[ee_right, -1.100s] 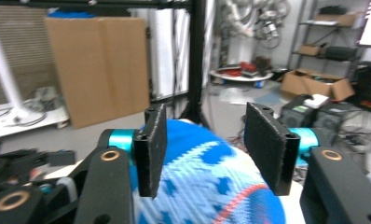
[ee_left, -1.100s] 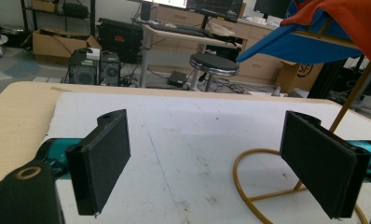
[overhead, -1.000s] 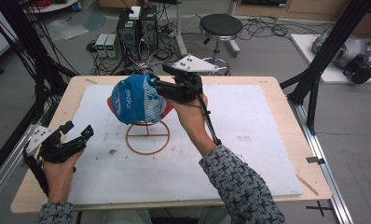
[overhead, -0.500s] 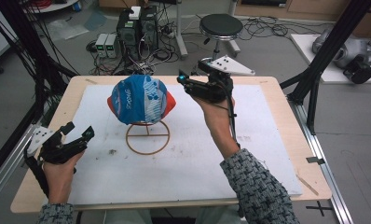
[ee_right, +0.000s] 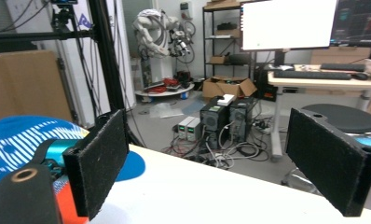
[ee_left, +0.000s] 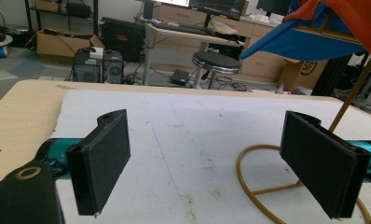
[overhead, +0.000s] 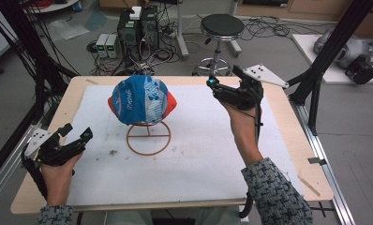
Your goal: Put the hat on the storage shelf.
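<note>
A blue printed cap sits over an orange rounded form on a brass wire stand at the middle of the white mat. My right gripper hovers to the cap's right, above the far side of the mat, and points left. Its jaws have just been opening and hold nothing; in the right gripper view the cap lies off to the left. My left gripper rests open near the mat's left front. The left gripper view faces the stand's ring under the cap.
A white mat covers most of the wooden table. Black frame posts stand at both sides. Behind the table are a round stool and computer towers with tangled cables on the floor.
My right gripper has let go of the cap and drawn away to the right with its jaws spread. The cap stays on the stand. The left gripper has kept still.
</note>
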Demonstrator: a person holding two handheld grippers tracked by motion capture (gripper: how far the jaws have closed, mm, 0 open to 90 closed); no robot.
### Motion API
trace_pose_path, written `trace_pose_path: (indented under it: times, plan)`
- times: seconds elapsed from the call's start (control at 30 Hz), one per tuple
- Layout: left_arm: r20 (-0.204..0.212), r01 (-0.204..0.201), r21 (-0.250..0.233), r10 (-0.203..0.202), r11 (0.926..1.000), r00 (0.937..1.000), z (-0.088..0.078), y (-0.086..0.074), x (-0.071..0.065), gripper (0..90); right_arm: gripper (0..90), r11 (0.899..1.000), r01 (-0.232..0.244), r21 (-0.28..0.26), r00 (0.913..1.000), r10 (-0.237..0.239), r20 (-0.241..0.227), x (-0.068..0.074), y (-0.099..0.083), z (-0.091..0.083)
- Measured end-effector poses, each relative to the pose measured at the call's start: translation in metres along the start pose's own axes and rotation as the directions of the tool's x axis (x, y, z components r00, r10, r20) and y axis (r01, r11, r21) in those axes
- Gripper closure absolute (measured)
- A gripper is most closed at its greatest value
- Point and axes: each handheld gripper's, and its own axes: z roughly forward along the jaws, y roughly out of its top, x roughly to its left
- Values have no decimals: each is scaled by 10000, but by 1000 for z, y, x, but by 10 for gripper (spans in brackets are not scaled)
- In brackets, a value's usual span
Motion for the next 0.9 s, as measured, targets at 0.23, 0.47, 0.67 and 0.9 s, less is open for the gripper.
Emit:
trace_pose_path:
  times: [0.23,0.47,0.67,0.9]
  plan:
    - [2,-56,42,56,10000,10000,0,-1,-1,163,128,9998,169,52,9990,-171,414,-14,-9,-19]
    - [12,-105,103,105,9999,9999,-1,-2,-1,163,128,9995,294,88,9964,-300,789,-24,-25,-39]
    - [-33,-65,36,65,10000,10000,-2,-1,0,163,128,9999,149,71,9946,-155,1022,-34,-40,-55]
    - [-72,-130,92,130,9999,9999,-2,-2,0,163,125,9996,-272,-50,9921,277,1226,-51,-60,-69]
